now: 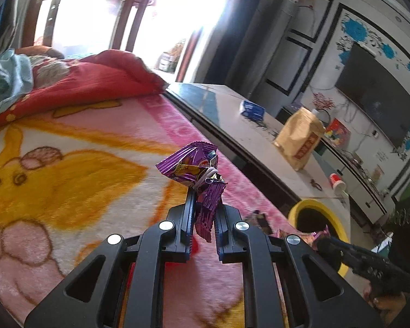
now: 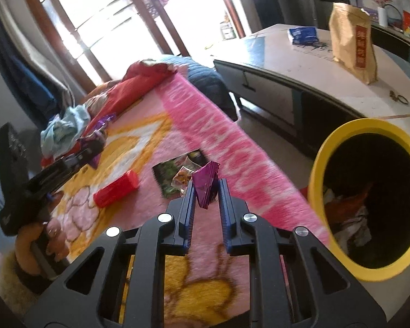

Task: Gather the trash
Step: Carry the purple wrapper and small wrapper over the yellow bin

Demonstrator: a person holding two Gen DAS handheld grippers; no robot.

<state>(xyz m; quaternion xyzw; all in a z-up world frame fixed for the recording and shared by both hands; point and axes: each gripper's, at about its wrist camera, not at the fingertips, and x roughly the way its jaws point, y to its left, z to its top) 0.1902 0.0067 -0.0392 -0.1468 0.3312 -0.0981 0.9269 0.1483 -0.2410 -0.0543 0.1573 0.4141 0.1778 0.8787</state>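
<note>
Purple foil filled the left wrist view: the left gripper (image 1: 205, 188) had its jaws clamped on a crumpled purple wrapper (image 1: 196, 175), held above the pink blanket (image 1: 68, 164). From the right wrist, the right gripper (image 2: 205, 194) pinched a folded purple wrapper (image 2: 205, 188) above the blanket, near the yellow-rimmed bin (image 2: 328, 147); a red box (image 2: 116, 188) and more wrappers (image 2: 180, 176) lay beyond.

Left gripper (image 1: 205, 188): jaws nearly closed, pinching a crumpled purple wrapper (image 1: 194, 172) at its fingertips, pointing down and away toward the far side.
Right gripper (image 2: 205, 188): jaws narrowed on a folded purple wrapper (image 2: 205, 188) (smaller than the other), tilted downward.
Left hand (image 2: 45, 242): wrapped round its gripper's handle, seen at the left in the right wrist view.
</note>
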